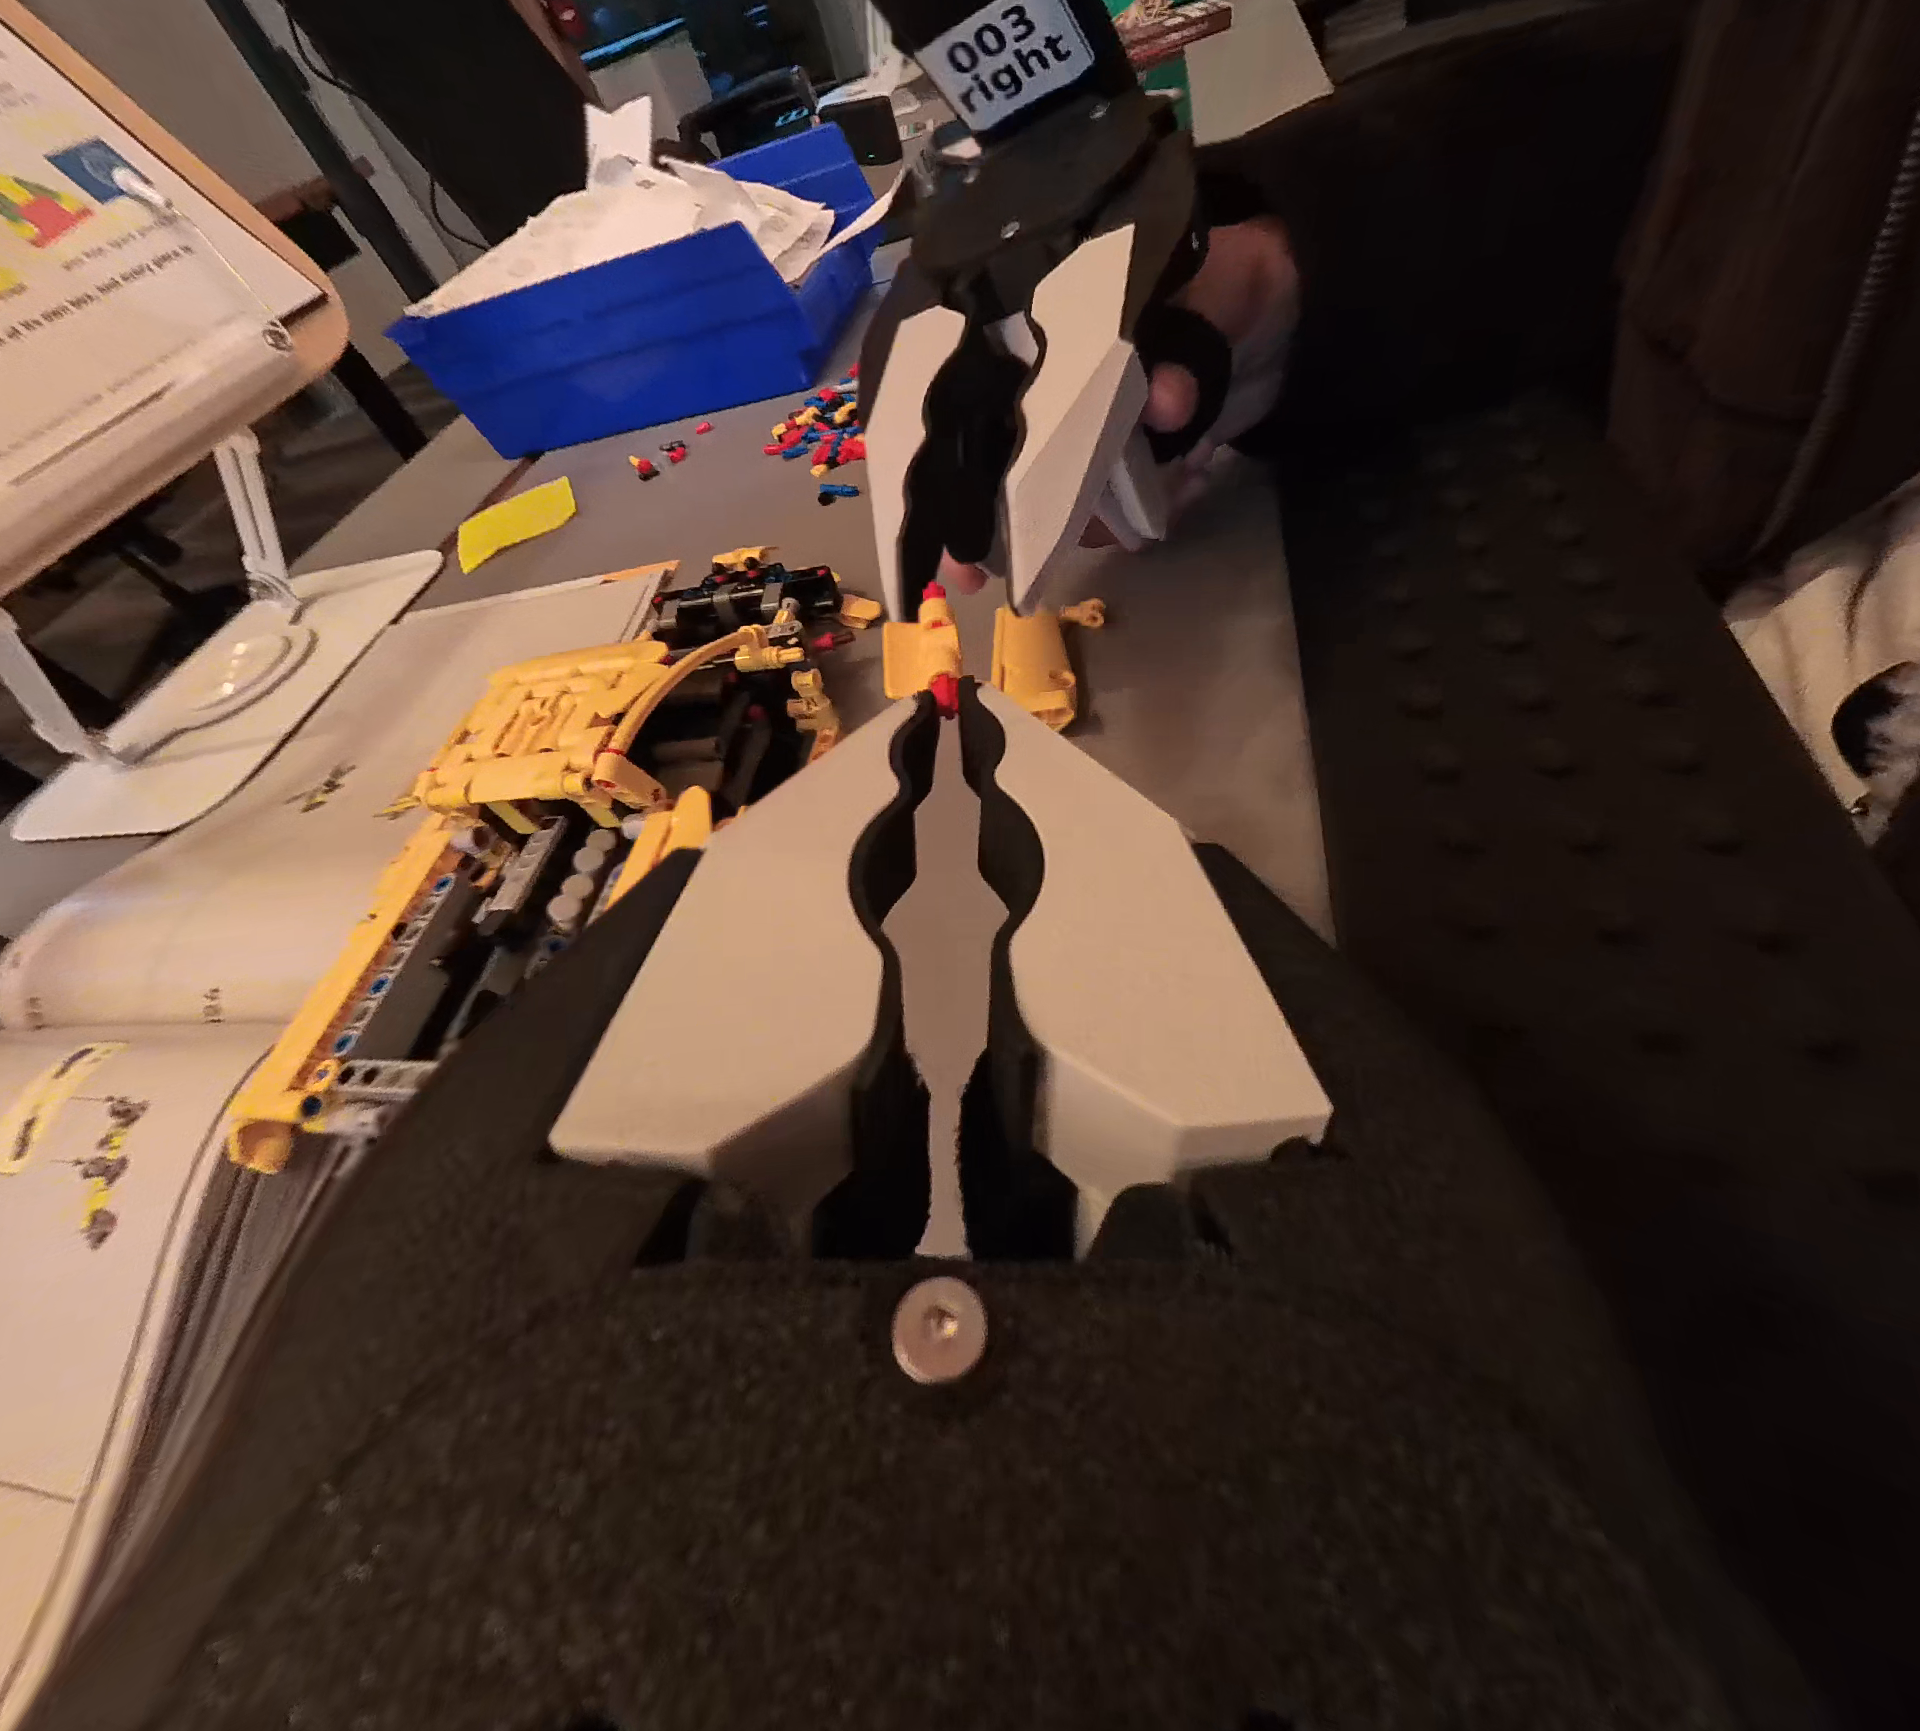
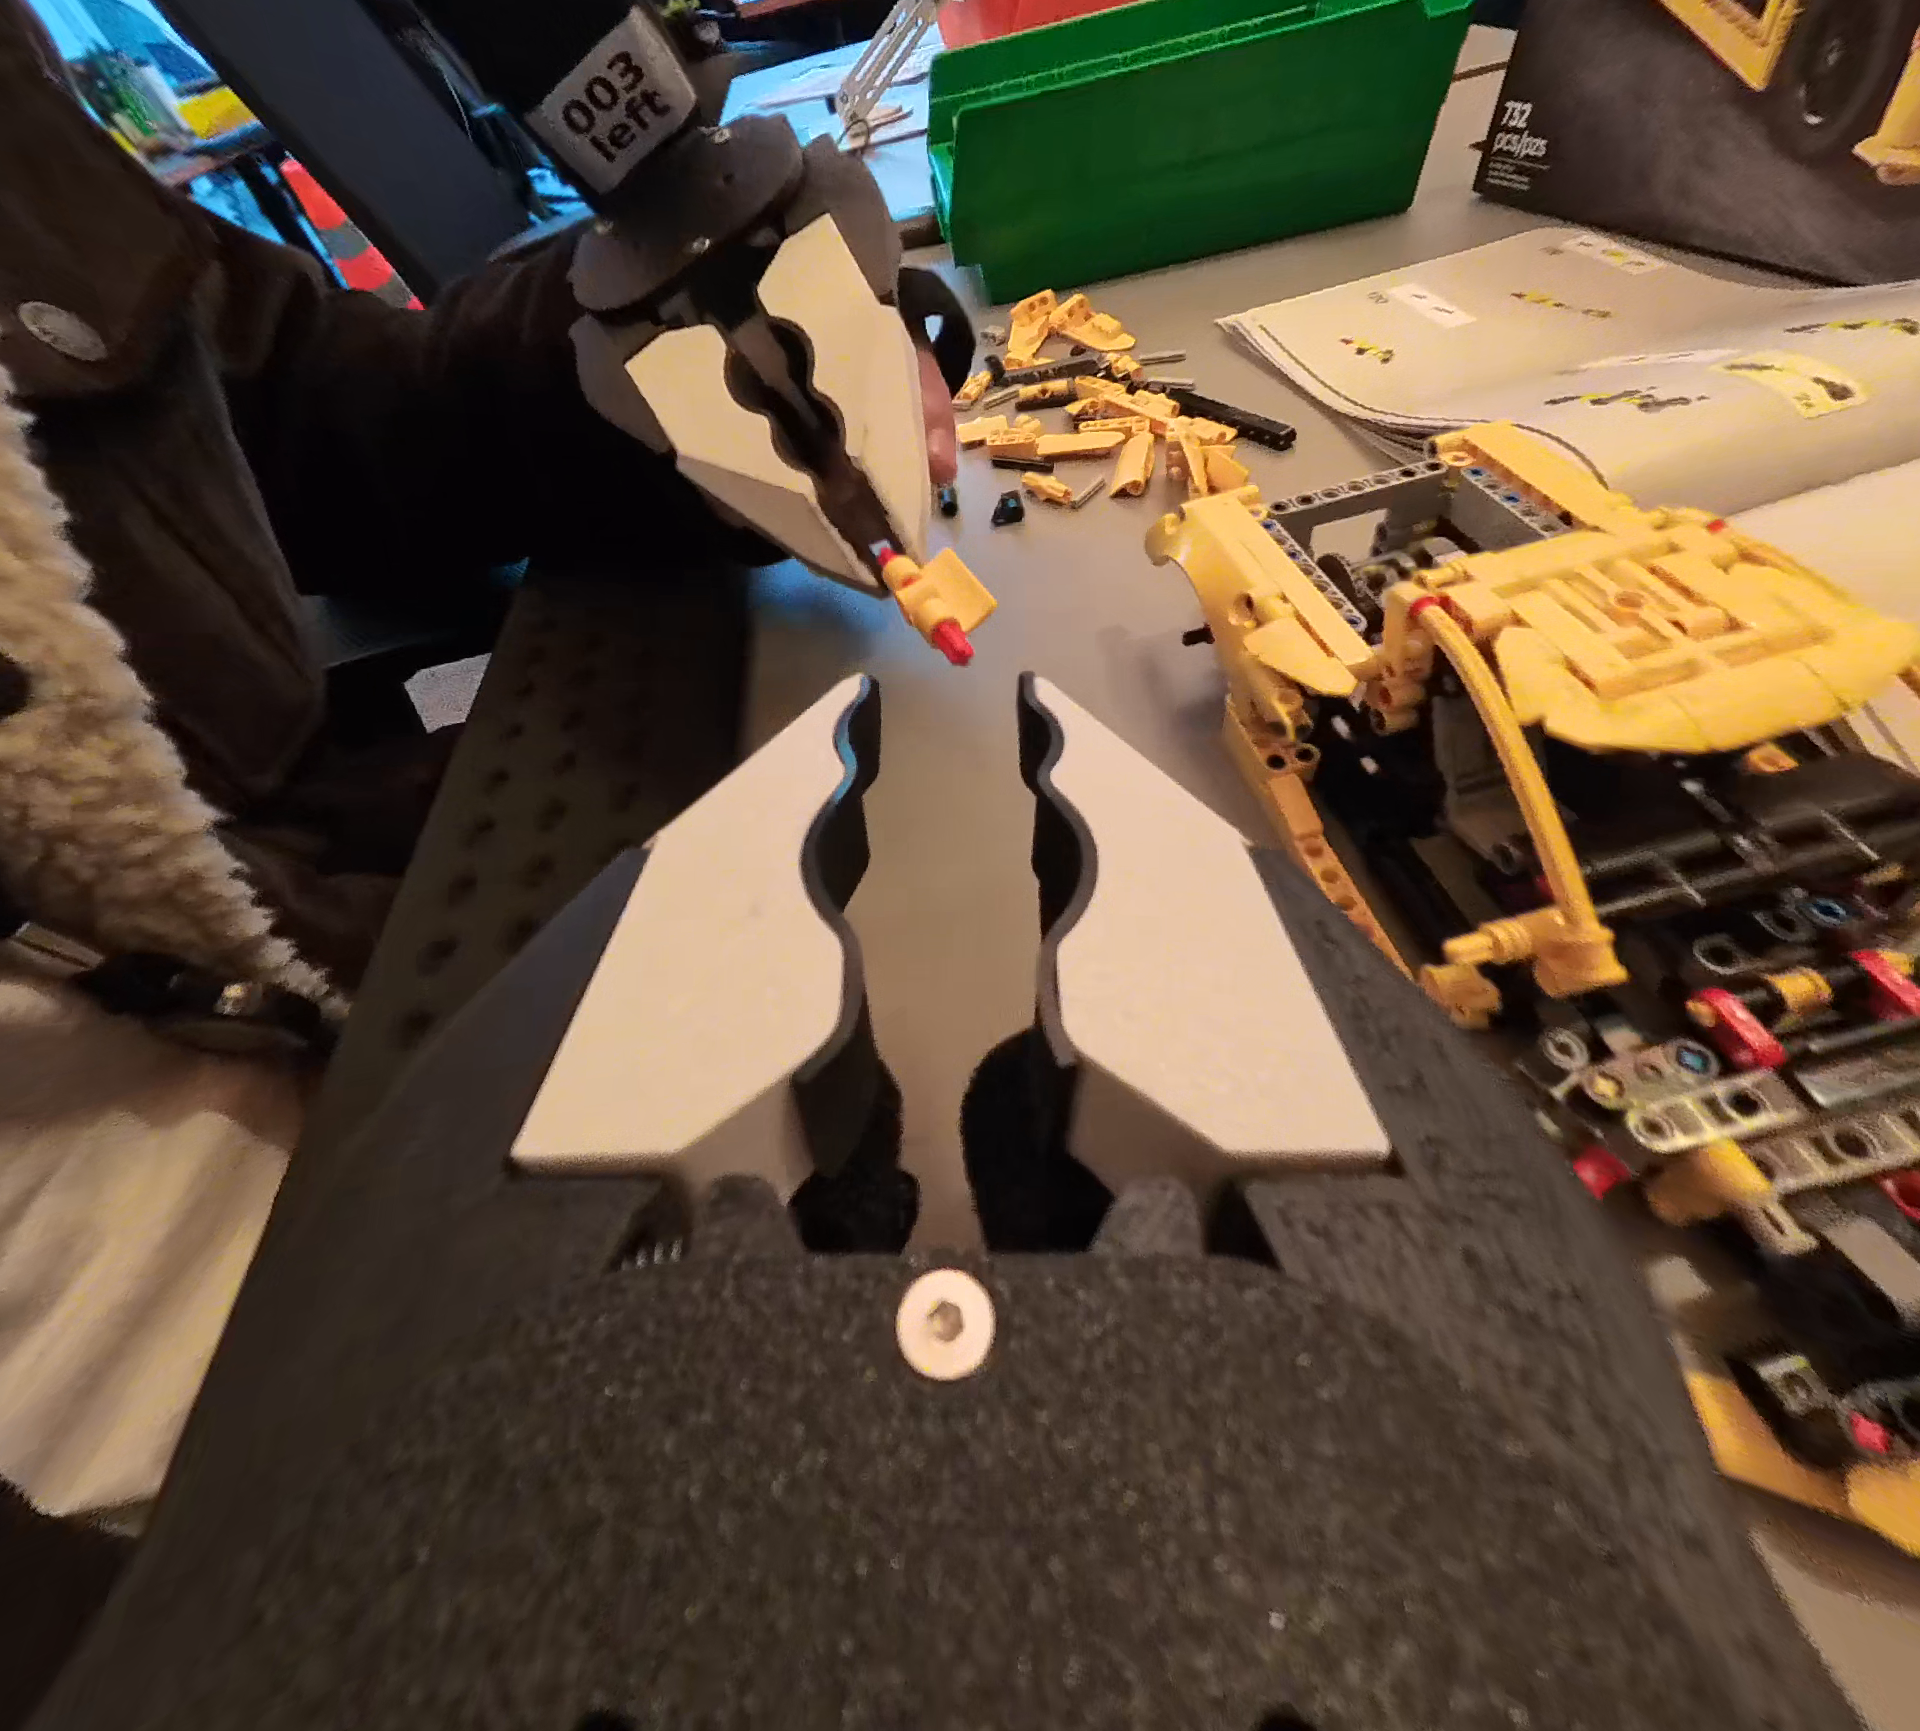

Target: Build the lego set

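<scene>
– Where is the small yellow piece (image 2: 940,603)?
– The left tongs (image 2: 891,561) pinch its red pin, just beside the yellow car (image 2: 1558,632) on the desk (image 2: 1091,559).
– And the right tongs (image 2: 948,694)?
– Open, holding nothing, near the piece.

A blue bin (image 1: 634,331) of crumpled paper (image 1: 675,201) sits behind a yellow slip (image 1: 516,523); elsewhere, a green bin (image 2: 1184,154)
</scene>
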{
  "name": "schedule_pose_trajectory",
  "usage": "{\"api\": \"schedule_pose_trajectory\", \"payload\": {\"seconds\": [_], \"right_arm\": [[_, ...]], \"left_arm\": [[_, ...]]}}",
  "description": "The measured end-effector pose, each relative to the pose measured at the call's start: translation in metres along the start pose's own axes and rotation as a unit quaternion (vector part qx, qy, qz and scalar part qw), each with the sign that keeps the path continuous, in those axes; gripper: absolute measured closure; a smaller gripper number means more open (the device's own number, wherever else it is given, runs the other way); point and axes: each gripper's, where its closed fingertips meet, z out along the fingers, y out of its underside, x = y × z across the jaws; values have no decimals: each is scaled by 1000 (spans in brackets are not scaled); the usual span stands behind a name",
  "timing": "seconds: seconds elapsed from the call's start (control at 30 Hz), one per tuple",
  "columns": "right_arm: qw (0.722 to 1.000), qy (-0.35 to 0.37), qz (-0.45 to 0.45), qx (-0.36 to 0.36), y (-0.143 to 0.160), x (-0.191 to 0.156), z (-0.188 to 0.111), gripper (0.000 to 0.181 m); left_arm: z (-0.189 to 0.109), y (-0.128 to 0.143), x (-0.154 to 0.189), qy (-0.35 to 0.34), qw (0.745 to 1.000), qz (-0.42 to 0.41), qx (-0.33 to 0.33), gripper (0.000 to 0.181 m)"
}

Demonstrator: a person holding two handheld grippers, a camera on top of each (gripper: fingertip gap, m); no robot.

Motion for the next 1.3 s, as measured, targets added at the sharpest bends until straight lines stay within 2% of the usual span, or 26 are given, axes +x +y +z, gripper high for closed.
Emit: {"api": "schedule_pose_trajectory", "payload": {"seconds": [0.1,0.17,0.4,0.53,0.63,0.77,0.93,1.13,1.23,1.3], "right_arm": [[1000,5,15,-7,-5,0,9,150],[998,51,30,-4,-10,10,16,147],[982,115,149,17,-19,31,27,143],[978,161,127,-21,-9,38,33,136],[980,169,105,-27,-11,35,38,144],[982,141,127,-4,-13,34,39,144],[980,91,175,35,-13,35,33,160],[982,104,153,26,-11,37,32,160],[984,113,132,31,-14,37,29,162],[985,116,118,39,-18,38,24,173]], "left_arm": [[-1,6,-7,-46,998,44,-26,177],[-1,11,-11,-79,992,85,-51,177],[-3,24,-32,-186,951,206,-137,178],[-3,25,-36,-211,936,234,-159,178],[-3,25,-38,-225,925,251,-172,178],[-4,21,-36,-225,927,253,-160,178],[-3,15,-31,-213,939,236,-134,177],[-1,18,-32,-218,935,243,-137,177],[-2,18,-35,-224,946,197,-129,177],[-5,21,-43,-230,953,150,-128,176]]}}
